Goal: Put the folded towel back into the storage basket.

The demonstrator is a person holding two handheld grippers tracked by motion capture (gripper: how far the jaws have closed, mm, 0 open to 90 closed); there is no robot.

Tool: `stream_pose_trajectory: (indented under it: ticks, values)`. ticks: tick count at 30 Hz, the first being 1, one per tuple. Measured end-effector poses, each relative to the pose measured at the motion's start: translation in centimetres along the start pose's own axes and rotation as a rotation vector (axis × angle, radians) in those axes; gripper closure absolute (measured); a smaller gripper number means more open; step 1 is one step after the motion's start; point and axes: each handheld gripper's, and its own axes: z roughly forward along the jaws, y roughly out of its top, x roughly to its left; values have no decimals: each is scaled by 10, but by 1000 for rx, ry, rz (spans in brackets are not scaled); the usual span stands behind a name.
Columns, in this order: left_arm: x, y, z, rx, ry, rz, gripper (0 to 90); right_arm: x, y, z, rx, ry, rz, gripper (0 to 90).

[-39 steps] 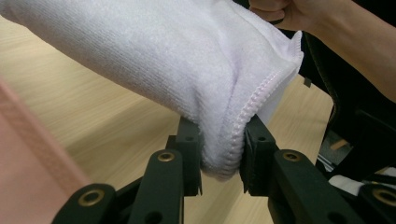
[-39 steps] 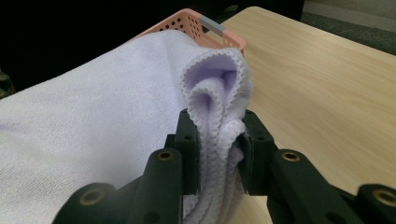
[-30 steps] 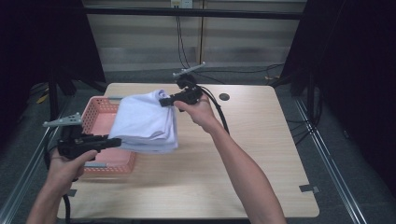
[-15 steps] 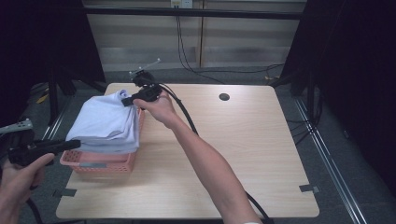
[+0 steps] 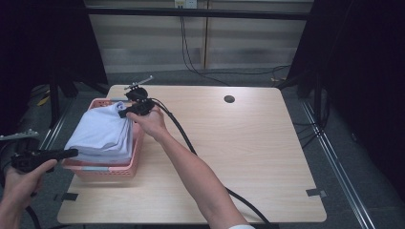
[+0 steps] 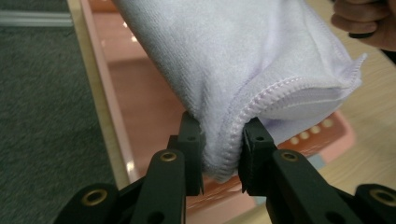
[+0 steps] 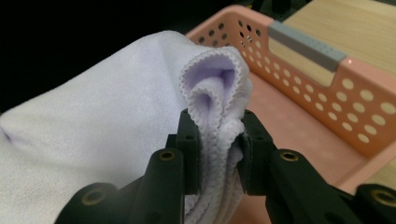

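A folded pale lilac towel [image 5: 105, 133] hangs between my two grippers just above the pink perforated basket [image 5: 135, 155] at the table's left side. My left gripper [image 5: 72, 152] holds its near left edge, jaws shut on the hemmed fold [image 6: 224, 154]. My right gripper [image 5: 122, 113] pinches the far corner, where the bunched hem [image 7: 219, 116] sits squeezed between the pads. The basket's floor [image 6: 149, 102] shows under the towel, and its holed wall [image 7: 345, 102] rises to the right in the right gripper view.
The light wooden table [image 5: 248, 152] stretches bare to the right of the basket, with a round cable hole [image 5: 229, 99] near its far edge. A thick black cable [image 5: 181, 138] trails from the right gripper across the table. Dark floor lies left of the table edge.
Both grippers carried the towel to the left and down, from over the basket's right edge to directly above the basket. Both grips stayed shut.
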Motion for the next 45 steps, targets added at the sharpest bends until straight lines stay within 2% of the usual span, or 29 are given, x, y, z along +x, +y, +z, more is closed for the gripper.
stream_pose_trajectory:
  ticks: [3,6,7,8,9,10,11,12,13,19,20,22,25,26,27,28,30,31,33,34,36,37,38,39,40,41,42,43,45]
  values:
    - [1,-3,12,37,28,-7,735,-7,-12,14,22,-13,8,731]
    - [2,-3,15,45,32,-5,715,-11,-18,20,36,-13,15,712]
    - [1,-4,16,47,34,-10,636,-14,-22,23,43,-7,17,641]
    - [-2,-5,18,82,63,17,589,-16,-23,24,49,-14,16,578]
    - [-2,-5,18,82,63,17,545,-16,-23,25,48,-19,9,516]
    - [-7,-5,18,93,90,27,501,-17,-24,24,44,-21,3,478]
    - [-7,-5,18,93,90,27,448,-17,-24,24,44,-21,3,478]
    - [-10,-5,17,90,96,33,448,-17,-23,23,33,-21,-1,434]
    - [-17,-3,15,72,120,47,342,-16,-22,19,16,-19,-12,399]
    - [-31,5,10,39,131,73,307,-18,-22,4,-13,0,-24,382]
    - [-35,6,9,27,128,77,309,-19,-22,0,-17,0,-32,382]
    - [-50,9,12,-10,116,97,321,-21,-26,-18,-45,40,-47,390]
    - [-60,10,17,-18,101,115,333,-23,-30,-32,-54,46,-67,393]
    - [-73,9,24,-23,76,140,335,-24,-36,-48,-63,54,-86,398]
    - [-73,9,24,-23,76,140,335,-24,-36,-48,-63,54,-86,398]
    - [-79,8,28,-25,64,143,339,-26,-43,-66,-68,59,-101,398]
    - [-96,7,42,-18,45,173,340,-29,-51,-84,-79,48,-113,406]
    - [-96,7,42,-18,45,173,340,-30,-56,-93,-81,36,-120,407]
    - [-114,5,53,-53,31,164,340,-33,-69,-111,-89,20,-132,410]
    - [-114,5,53,-53,31,164,340,-33,-69,-111,-89,20,-132,410]
    - [-127,3,59,-56,35,167,339,-36,-84,-127,-96,18,-128,411]
    - [-140,-1,66,-59,19,174,334,-40,-101,-143,-95,10,-130,414]
    - [-140,-1,66,-59,19,174,349,-40,-101,-143,-95,10,-130,414]
    - [-147,-4,70,-60,35,177,349,-43,-111,-150,-98,6,-120,413]
    - [-162,-12,79,-57,11,200,353,-47,-129,-164,-93,-4,-117,415]
    - [-162,-12,79,-57,11,200,360,-49,-139,-171,-97,-10,-109,415]
    - [-169,-15,84,-38,4,209,360,-49,-139,-171,-97,-10,-109,415]
    - [-175,-19,89,-24,1,221,360,-51,-156,-184,-104,-18,-95,415]
    - [-187,-28,99,-26,-15,223,360,-51,-164,-191,-109,-26,-89,415]
